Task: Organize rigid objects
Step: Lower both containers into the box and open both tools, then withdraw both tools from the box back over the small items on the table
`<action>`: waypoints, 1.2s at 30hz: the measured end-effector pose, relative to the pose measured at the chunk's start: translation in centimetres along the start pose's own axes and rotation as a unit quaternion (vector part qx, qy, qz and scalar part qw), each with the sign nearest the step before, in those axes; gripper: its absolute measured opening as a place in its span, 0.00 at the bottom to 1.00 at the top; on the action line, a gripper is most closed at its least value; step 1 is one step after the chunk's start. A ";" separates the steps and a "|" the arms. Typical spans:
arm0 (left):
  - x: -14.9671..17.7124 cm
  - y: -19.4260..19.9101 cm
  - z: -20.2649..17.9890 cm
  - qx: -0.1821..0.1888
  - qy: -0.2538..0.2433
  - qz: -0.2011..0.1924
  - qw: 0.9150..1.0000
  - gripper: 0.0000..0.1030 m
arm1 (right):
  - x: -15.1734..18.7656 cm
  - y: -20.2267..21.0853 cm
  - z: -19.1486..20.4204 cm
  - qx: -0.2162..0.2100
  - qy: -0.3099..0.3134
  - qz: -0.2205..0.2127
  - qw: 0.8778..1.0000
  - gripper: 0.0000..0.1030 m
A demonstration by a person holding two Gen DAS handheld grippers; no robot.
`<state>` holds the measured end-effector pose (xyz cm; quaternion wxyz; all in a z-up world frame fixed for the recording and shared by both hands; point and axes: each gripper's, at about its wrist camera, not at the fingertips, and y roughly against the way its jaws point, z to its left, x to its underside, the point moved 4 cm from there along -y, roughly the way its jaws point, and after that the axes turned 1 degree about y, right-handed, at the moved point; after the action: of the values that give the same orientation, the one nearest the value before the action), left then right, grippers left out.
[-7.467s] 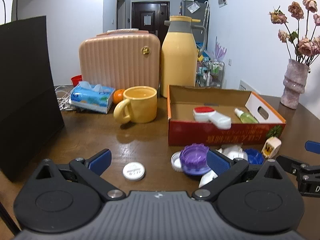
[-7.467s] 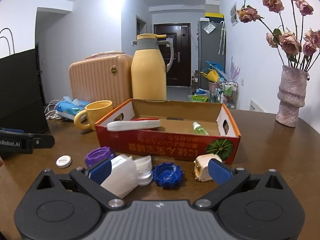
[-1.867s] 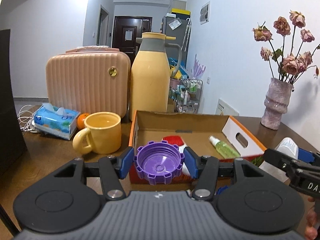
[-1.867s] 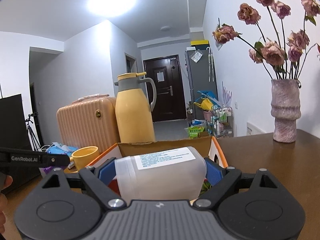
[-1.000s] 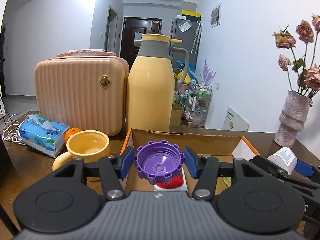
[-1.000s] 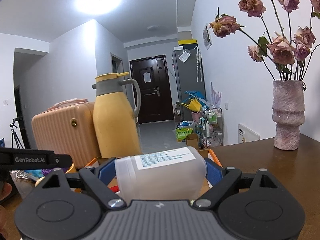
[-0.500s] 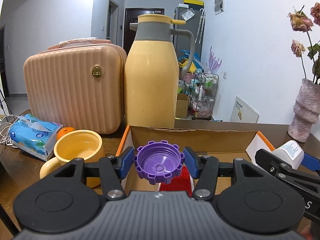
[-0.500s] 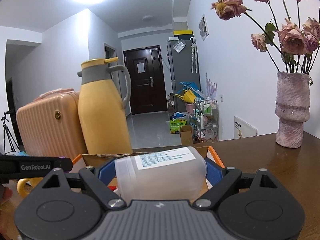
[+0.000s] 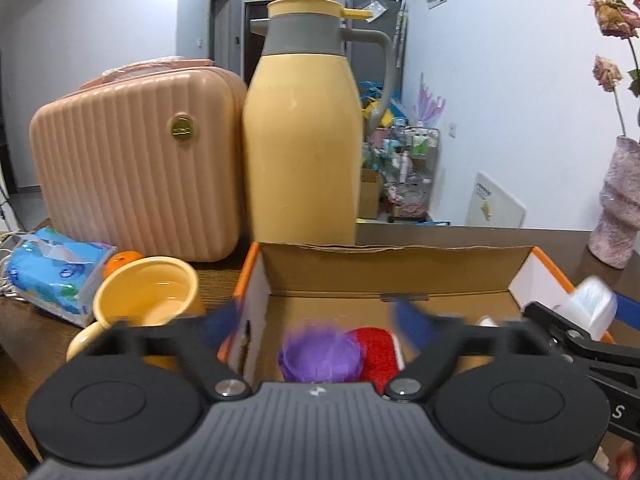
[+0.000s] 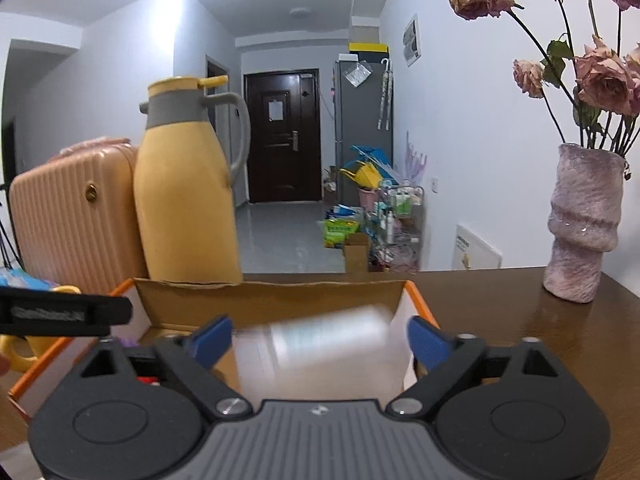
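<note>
My left gripper [image 9: 320, 322] is open above the left part of the cardboard box [image 9: 400, 276]. The purple lid [image 9: 320, 356] is blurred between and below the spread fingers, over the box floor beside a red and white brush [image 9: 374, 350]. My right gripper [image 10: 318, 340] is open above the right part of the box [image 10: 272, 296]. The white plastic bottle [image 10: 320, 356] is blurred between its spread fingers, free of the pads. The same bottle [image 9: 590, 312] shows at the right of the left wrist view.
A yellow thermos jug [image 9: 304, 140] and a pink ribbed case [image 9: 136, 164] stand behind the box. A yellow mug [image 9: 148, 300], an orange [image 9: 124, 260] and a tissue pack [image 9: 52, 272] sit left of it. A pink vase [image 10: 584, 232] with dried roses stands at the right.
Both grippers have opened. The purple lid has left the left fingers and the white bottle has left the right fingers, both dropping toward the box. Both grippers moved slightly forward.
</note>
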<state>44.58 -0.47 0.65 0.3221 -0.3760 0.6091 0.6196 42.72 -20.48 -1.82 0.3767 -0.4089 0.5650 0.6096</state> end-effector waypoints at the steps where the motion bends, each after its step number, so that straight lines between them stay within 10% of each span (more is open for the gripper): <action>1: 0.0 0.2 0.1 -0.006 -0.003 -0.008 1.000 0.99 | 0.0 0.1 -0.1 0.000 -0.001 -0.001 1.000 1.00; 36: 0.7 4.9 1.3 -0.019 0.005 -0.022 1.000 1.00 | -0.4 4.9 -1.1 -0.003 -0.018 -0.015 1.000 1.00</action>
<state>39.95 0.55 2.54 0.3254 -0.3985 0.5902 0.6221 38.44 -21.97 0.34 0.3946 -0.4073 0.5501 0.6130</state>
